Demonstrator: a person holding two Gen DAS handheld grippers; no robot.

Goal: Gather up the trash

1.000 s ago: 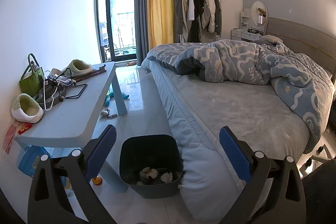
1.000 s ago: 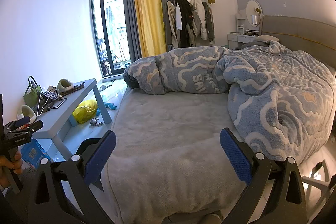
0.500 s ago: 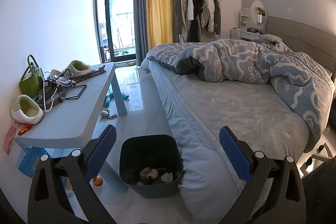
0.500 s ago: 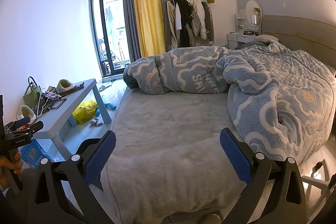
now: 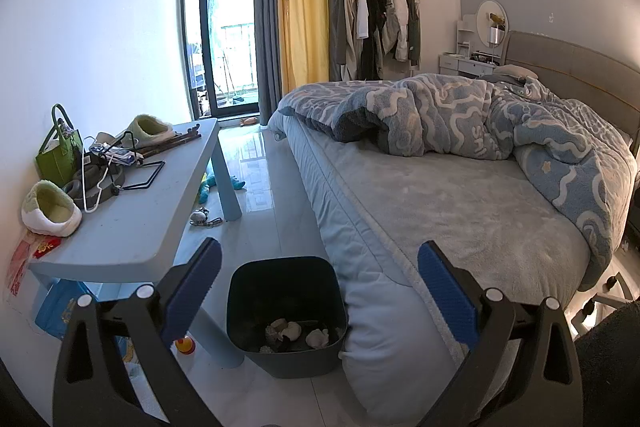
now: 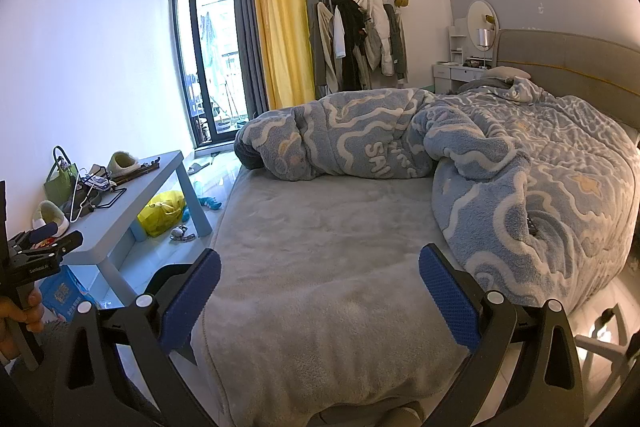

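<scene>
Trash bin [image 5: 286,311] — on the floor between bench [image 5: 132,227] and bed [image 5: 460,211], crumpled scraps already at its bottom.

Left gripper [image 5: 318,291]: wide, empty, bin directly ahead and below — the nearer of the two. Right gripper [image 6: 320,297]: wide, empty, over the bed's foot, bin off to its left and hidden. Loose candidates lie forward-left on the floor: yellow bag [image 6: 162,213] under the bench.

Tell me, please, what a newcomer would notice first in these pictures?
The rumpled blue patterned duvet piled at the far end of the grey bed stands out first. Next comes the dark trash bin on the floor between the bed and the cluttered blue table, with crumpled scraps inside.
</scene>
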